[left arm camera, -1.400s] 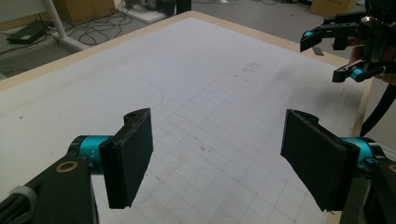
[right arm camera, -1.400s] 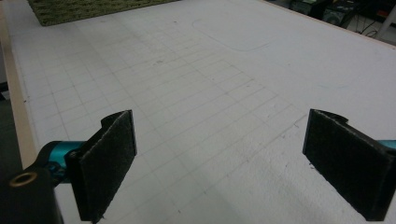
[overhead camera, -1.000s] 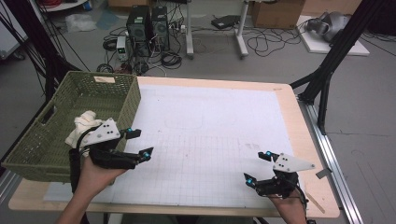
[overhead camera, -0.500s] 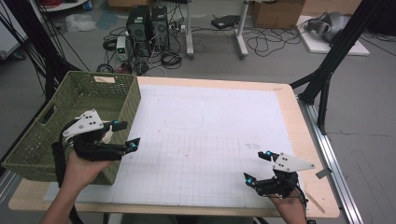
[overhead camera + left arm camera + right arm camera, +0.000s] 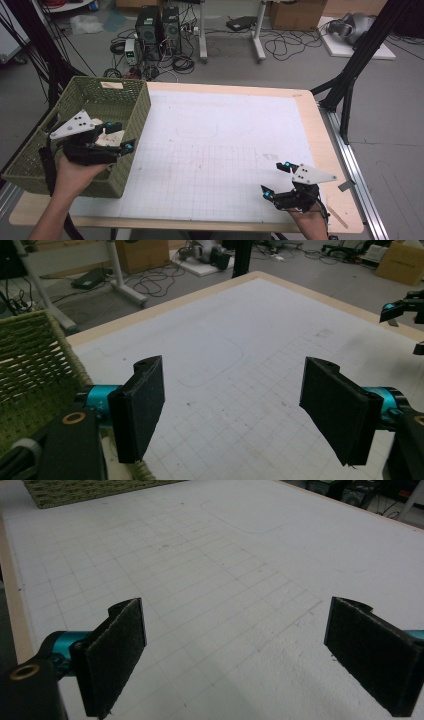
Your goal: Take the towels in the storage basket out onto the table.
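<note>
Looks like the left claw (image 5: 122, 139) is going for the pale cloth (image 5: 111, 138) bunched up in the green basket (image 5: 131, 92), and right now its jaws are standing wide with nothing between them. In the high view the cloth is sitting just under and behind the claw tips, partly hidden by the claw body, so I can't tell if the pads are touching it yet.

If I were doing this step, I'd be tipping the wrist down so the jaws are pointing into the basket instead of out over the rim. In the left gripper view the pads (image 5: 140, 410) are looking across the bench (image 5: 260, 335), with the basket wall (image 5: 35, 365) off to the claw's left. Keeping the jaws wide until both pads are straddling a fold, then pinching a thick bunch, is probably the safest way; grabbing a thin edge could let it slip, and the near pad could snag on the weave.

Pose-wise, the left forearm is coming in low over the basket's near wall, hand wrapped under the claw, grey plate facing up. Way off on the far side, the right claw (image 5: 276, 179) is parked low near the bench's front edge, jaws also wide, holding nothing, pointing back across the gridded mat (image 5: 215, 580).
</note>
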Available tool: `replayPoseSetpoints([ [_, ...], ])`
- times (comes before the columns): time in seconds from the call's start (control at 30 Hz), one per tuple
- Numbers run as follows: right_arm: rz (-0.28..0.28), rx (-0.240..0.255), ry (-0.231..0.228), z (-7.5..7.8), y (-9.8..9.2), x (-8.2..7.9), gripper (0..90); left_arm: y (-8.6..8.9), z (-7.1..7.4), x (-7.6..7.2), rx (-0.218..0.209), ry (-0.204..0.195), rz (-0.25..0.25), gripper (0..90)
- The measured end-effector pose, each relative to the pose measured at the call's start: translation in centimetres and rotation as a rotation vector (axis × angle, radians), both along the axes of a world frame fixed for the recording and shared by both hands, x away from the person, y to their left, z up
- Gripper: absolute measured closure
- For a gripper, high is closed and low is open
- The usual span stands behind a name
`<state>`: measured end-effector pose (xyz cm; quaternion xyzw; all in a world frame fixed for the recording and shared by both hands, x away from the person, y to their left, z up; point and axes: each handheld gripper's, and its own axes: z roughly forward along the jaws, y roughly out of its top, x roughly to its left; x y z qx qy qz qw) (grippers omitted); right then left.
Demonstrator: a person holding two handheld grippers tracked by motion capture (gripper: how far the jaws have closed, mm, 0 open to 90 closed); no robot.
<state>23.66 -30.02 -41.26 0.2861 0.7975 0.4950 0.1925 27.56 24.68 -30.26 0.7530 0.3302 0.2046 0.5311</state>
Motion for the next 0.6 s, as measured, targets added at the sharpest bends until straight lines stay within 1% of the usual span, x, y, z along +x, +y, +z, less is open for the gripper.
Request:
replayPoseSetpoints([
  [0.23,0.002,-0.002,-0.001,0.0,0.0,0.0,8.9,2.2,0.0,0.5,0.016,-0.005,0.062,27.4],
  [0.33,0.0,-0.004,-0.005,0.0,0.0,0.1,8.9,3.1,-0.1,0.5,0.013,-0.008,0.088,27.9],
  [0.37,0.001,-0.002,0.0,0.0,0.0,0.1,8.9,3.5,-0.2,0.6,0.015,-0.01,0.095,27.9],
  [0.5,0.001,-0.002,-0.002,0.0,0.0,0.1,8.9,4.6,-0.6,0.8,0.041,-0.02,0.126,27.8],
  [0.53,-0.001,-0.002,-0.004,0.0,0.0,0.1,8.9,4.9,-0.7,0.8,0.051,-0.018,0.134,27.6],
  [0.6,0.001,-0.002,-0.003,0.0,0.0,0.1,8.9,5.5,-0.8,0.9,0.057,-0.013,0.147,27.6],
])
